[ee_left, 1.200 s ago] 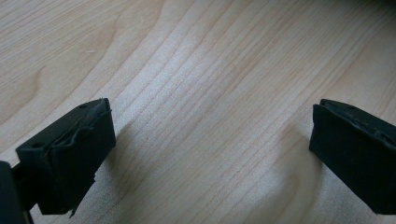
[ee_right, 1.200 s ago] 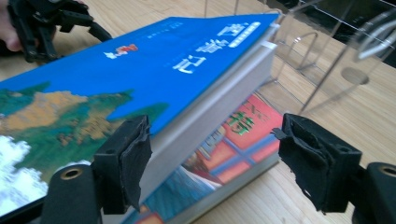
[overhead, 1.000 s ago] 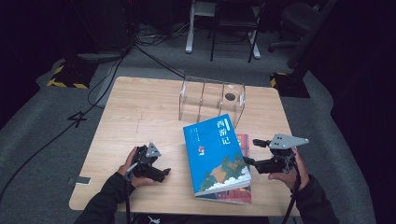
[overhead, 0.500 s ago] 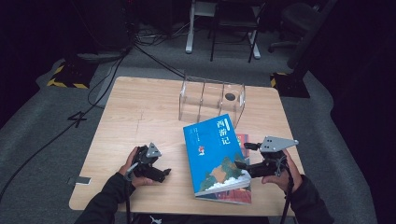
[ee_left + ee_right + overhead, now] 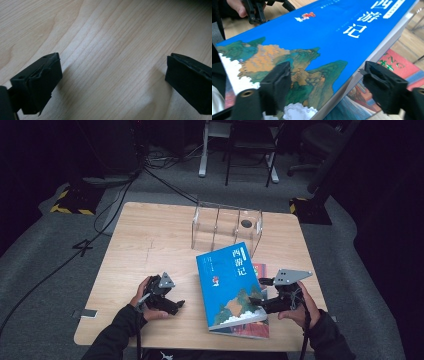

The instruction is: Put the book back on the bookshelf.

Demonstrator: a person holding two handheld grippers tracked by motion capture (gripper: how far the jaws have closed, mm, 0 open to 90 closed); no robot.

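Observation:
A blue book with a landscape cover lies on top of a red book at the table's front middle. My right gripper is at the blue book's right edge. In the right gripper view the blue book sits between the jaws. One jaw is over the cover and the other is beside the page edge, above the red book. The right gripper stands open, and its jaws have just been opening wider. My left gripper rests open on bare wood left of the books, its pads far apart.
A clear acrylic divider box stands behind the books, close to the blue book's far corner. The wooden table has bare room at the left and back left. Cables and chair legs lie on the floor beyond the far edge.
The right gripper has moved left, up to the blue book's right edge, and its jaws now straddle that edge. The left gripper and both books have stayed put.

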